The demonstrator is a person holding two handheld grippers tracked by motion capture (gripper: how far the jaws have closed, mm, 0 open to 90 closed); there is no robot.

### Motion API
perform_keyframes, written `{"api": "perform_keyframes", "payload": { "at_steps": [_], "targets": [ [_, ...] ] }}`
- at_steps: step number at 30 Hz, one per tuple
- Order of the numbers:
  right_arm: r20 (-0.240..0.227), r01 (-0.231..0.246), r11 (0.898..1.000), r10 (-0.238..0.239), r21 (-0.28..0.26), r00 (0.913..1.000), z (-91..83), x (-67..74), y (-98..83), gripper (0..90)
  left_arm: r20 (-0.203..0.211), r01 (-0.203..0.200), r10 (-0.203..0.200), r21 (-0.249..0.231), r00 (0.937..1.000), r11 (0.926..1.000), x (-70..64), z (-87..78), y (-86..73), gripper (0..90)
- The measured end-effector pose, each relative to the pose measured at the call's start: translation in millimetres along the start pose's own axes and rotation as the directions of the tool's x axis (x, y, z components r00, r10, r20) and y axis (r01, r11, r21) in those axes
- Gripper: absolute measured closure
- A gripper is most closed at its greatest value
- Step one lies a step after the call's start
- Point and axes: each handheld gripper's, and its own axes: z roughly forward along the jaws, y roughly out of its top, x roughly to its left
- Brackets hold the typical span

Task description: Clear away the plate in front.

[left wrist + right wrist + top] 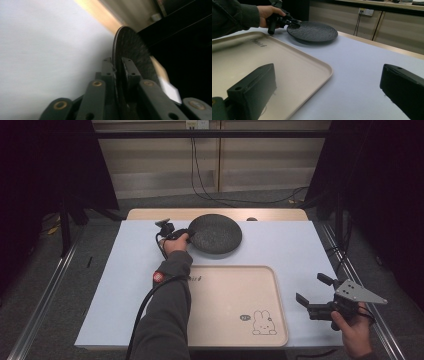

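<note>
A dark speckled plate (pixel 216 233) sits at the far middle of the white table. My left gripper (pixel 187 234) is at the plate's left rim, shut on it. In the left gripper view the plate (pixel 133 50) stands edge-on between the two black jaws, which press its rim from both sides at my left gripper (pixel 117 66). The right gripper view shows that hand and gripper (pixel 295 23) clamped on the plate (pixel 313 31). My right gripper (pixel 310 290) hovers at the table's near right edge, open with nothing between its jaws (pixel 327 85).
A beige tray (pixel 232 302) with a rabbit drawing lies at the near middle, its corner (pixel 322 67) just left of my right gripper. Bare white table (pixel 285 245) lies between the tray and the plate. Cables hang behind the table.
</note>
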Motion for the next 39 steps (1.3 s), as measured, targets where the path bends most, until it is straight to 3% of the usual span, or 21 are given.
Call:
{"api": "perform_keyframes", "payload": {
  "at_steps": [6, 7, 9, 10, 13, 17, 28, 36, 39],
  "targets": [
    [0.002, -0.004, 1.0, 0.004, -0.007, 1.0, -2.0, -2.5, 0.8, 0.0, 0.017, -0.035, 0.035, 0.007, 0.9992, 0.9994, -14.2, -3.9, 2.3, 87.0],
    [0.006, -0.009, 1.0, 0.009, -0.011, 0.9999, -2.2, -2.6, 1.1, 0.0, 0.022, -0.069, 0.069, 0.008, 0.9974, 0.9976, -17.0, -5.2, 2.7, 87.2],
    [0.007, -0.006, 1.0, 0.006, -0.014, 1.0, -2.1, -2.8, 1.3, 0.0, 0.034, -0.094, 0.094, 0.009, 0.995, 0.9955, -21.5, -6.4, 3.5, 87.3],
    [0.008, -0.007, 1.0, 0.007, -0.014, 0.9999, -2.1, -2.8, 1.2, 0.0, 0.033, -0.083, 0.084, -0.011, 0.996, 0.9965, -25.0, -5.4, 3.1, 87.5],
    [0.004, -0.008, 1.0, 0.008, -0.016, 1.0, -2.3, -2.4, 1.4, 0.0, 0.031, -0.129, 0.13, -0.009, 0.9911, 0.9916, -31.7, -5.2, 5.1, 87.4],
    [0.005, -0.007, 1.0, 0.007, -0.02, 1.0, -2.6, -2.7, 1.7, 0.0, 0.03, -0.143, 0.143, 0.021, 0.9893, 0.9895, -36.9, -5.3, 9.7, 87.2],
    [0.006, -0.012, 1.0, 0.012, -0.028, 0.9999, -4.0, -4.2, 0.9, 0.0, 0.02, -0.115, 0.114, 0.042, 0.9933, 0.9925, -39.0, -11.7, 17.7, 86.5],
    [0.003, -0.019, 0.999, 0.019, -0.032, 0.9998, -4.5, -5.3, 1.0, 0.0, 0.057, -0.095, 0.093, 0.033, 0.994, 0.9949, -43.7, -25.8, 28.8, 86.5],
    [-0.001, -0.022, 0.999, 0.022, -0.034, 0.9997, -4.1, -4.9, 1.1, 0.0, 0.053, -0.102, 0.1, 0.034, 0.9936, 0.9942, -46.1, -32.0, 31.9, 86.4]
  ]
}}
